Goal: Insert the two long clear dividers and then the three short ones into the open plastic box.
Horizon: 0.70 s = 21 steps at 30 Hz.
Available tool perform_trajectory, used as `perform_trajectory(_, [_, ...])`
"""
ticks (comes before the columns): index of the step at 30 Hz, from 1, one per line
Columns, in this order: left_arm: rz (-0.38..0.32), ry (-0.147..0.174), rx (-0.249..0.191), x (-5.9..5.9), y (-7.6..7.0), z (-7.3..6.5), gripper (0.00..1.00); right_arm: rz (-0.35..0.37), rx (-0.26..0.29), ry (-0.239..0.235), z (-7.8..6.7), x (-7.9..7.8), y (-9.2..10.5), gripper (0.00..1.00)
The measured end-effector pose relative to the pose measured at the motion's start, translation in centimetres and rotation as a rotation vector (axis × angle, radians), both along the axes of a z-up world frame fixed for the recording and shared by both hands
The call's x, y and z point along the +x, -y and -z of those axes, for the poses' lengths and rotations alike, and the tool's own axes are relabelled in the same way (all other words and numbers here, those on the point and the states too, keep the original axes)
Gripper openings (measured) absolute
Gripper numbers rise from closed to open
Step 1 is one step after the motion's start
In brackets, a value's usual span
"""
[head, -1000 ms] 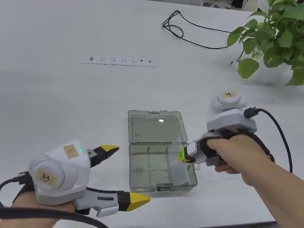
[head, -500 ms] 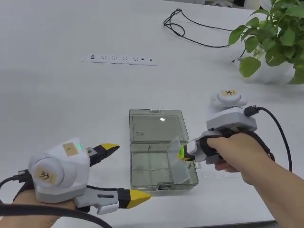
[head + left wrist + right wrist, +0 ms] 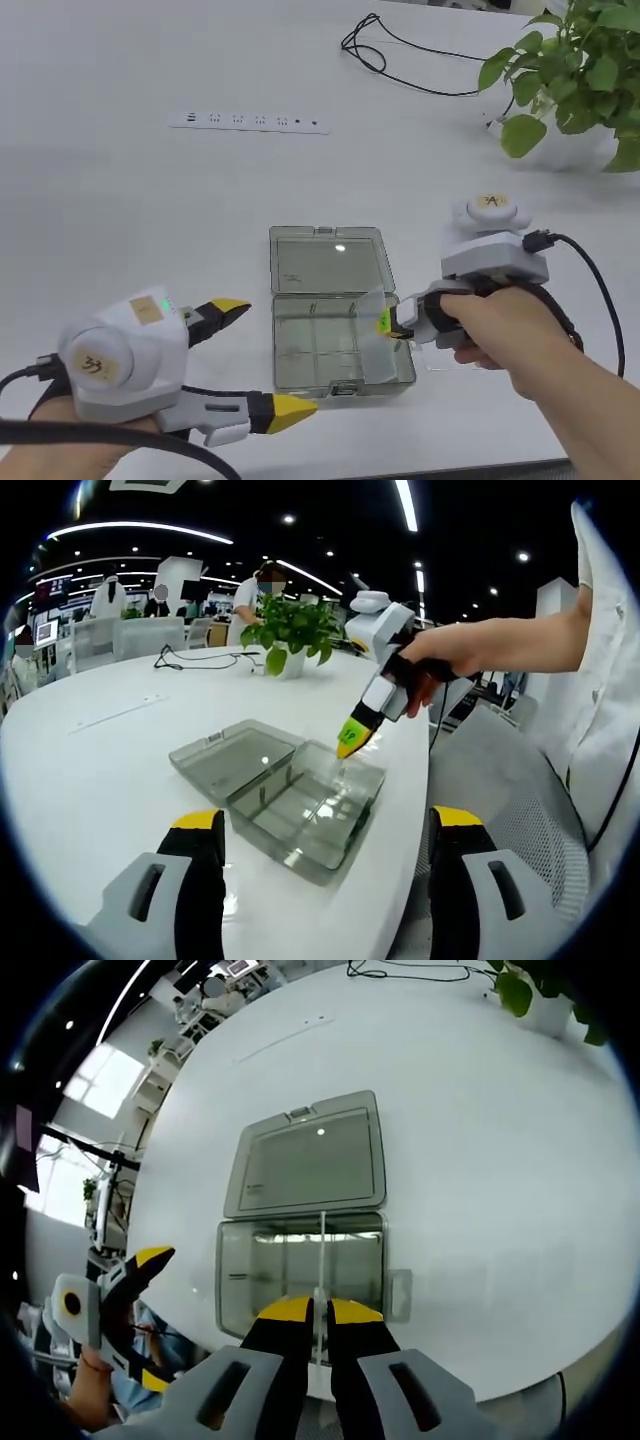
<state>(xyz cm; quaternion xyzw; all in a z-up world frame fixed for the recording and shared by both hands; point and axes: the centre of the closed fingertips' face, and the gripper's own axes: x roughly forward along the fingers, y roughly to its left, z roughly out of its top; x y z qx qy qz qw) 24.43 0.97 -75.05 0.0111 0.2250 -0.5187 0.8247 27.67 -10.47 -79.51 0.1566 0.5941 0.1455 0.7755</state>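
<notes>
Open smoky-clear plastic box [image 3: 310, 355] on a white table [image 3: 150, 210], lid [image 3: 327, 262] lying flat behind. One clear divider [image 3: 370, 342] tilts over its right side.

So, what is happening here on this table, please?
A person holds a gripper in each hand. The right gripper is shut on a clear divider, which reaches into the right part of the open plastic box. The left gripper is open and empty, left of the box.

Left tongs [image 3: 275, 358] wide apart, right tongs [image 3: 385, 324] apparently pinched together.
</notes>
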Motion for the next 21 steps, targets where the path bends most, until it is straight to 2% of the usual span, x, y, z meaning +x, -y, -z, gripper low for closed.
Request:
perform_trajectory(16, [-0.002, -0.005, 0.001, -0.21, -0.05, 0.14, 0.84, -0.01, -0.01, 0.005, 0.2, 0.17, -0.12, 0.06])
perform_trajectory(21, [-0.002, -0.005, 0.0, -0.15, -0.03, 0.15, 0.84, -0.049, -0.028, 0.02, 0.05, 0.28, -0.61, 0.07])
